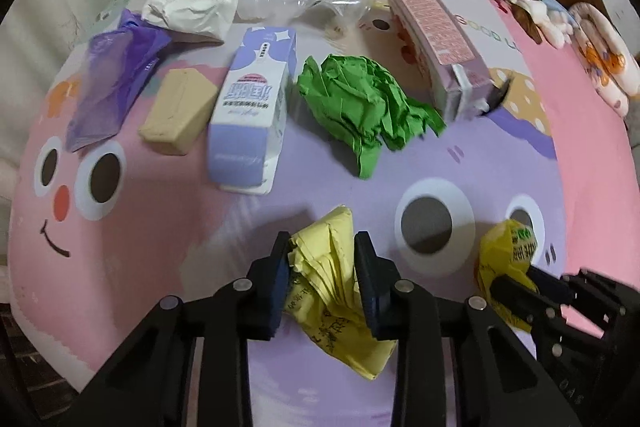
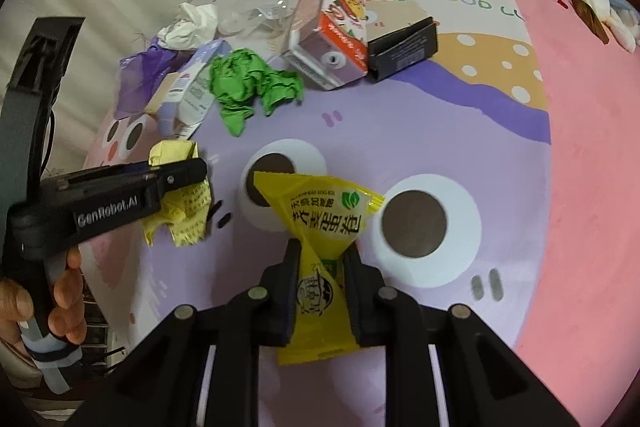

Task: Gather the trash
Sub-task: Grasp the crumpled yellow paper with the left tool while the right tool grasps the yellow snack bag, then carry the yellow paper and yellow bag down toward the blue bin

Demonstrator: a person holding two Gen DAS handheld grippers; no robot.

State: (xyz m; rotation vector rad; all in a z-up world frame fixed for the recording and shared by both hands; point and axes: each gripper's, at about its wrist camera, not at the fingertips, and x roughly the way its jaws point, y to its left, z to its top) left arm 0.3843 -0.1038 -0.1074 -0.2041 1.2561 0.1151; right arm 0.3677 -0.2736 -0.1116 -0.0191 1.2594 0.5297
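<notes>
- Trash is lying scattered on the bed (image 1: 580, 167); green crumpled paper (image 1: 360, 107) is serving as landmark.
- Left claw (image 1: 322, 259) is clamping the pale yellow crumpled paper (image 1: 332, 291), nearer the camera than the green paper.
- Right claw (image 2: 322, 259) is pinching the yellow snack wrapper (image 2: 320, 211), near and to the right of the green paper.
- Purple-and-white carton (image 1: 252, 107) is lying just left of the green paper; pink carton (image 1: 436, 39) is lying just to its right.
</notes>
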